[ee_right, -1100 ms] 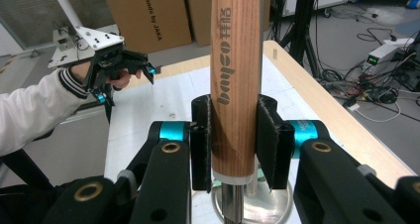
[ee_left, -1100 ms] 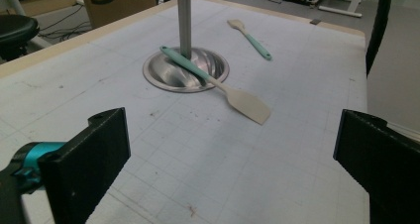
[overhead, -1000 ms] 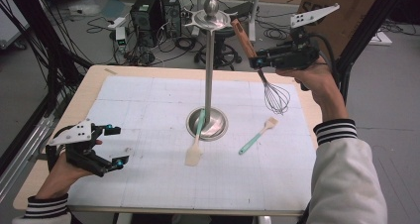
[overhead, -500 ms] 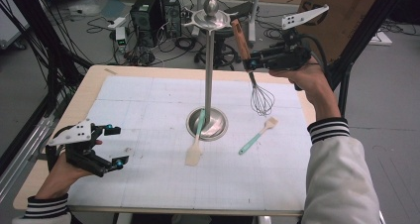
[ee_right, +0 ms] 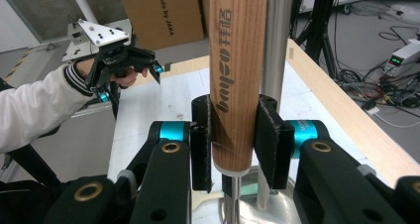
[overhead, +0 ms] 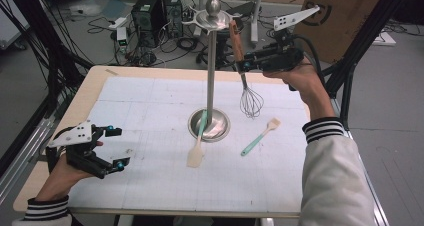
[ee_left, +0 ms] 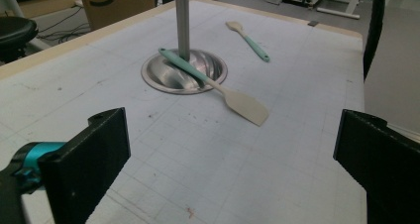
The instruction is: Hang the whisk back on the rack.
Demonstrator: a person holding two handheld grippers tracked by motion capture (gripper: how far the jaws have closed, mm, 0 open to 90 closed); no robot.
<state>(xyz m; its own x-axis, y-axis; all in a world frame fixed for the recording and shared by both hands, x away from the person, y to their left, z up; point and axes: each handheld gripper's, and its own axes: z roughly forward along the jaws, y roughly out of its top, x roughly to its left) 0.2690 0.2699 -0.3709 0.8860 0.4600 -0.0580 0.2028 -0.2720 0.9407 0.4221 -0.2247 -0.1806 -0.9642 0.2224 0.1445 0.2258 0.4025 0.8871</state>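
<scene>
One whisk (overhead: 248,88) in right gripper (overhead: 245,63)

The surface (overhead: 150,76) is a pale wooden top covered by a white gridded mat (overhead: 150,116). Near the centre of the high view, a round metal stand base (overhead: 220,131) sits on the mat. A cream spatula (overhead: 196,153) with a teal handle lies across the base rim, blade on the mat. To its right lies a teal-handled brush (overhead: 259,137), apart from the base.
</scene>
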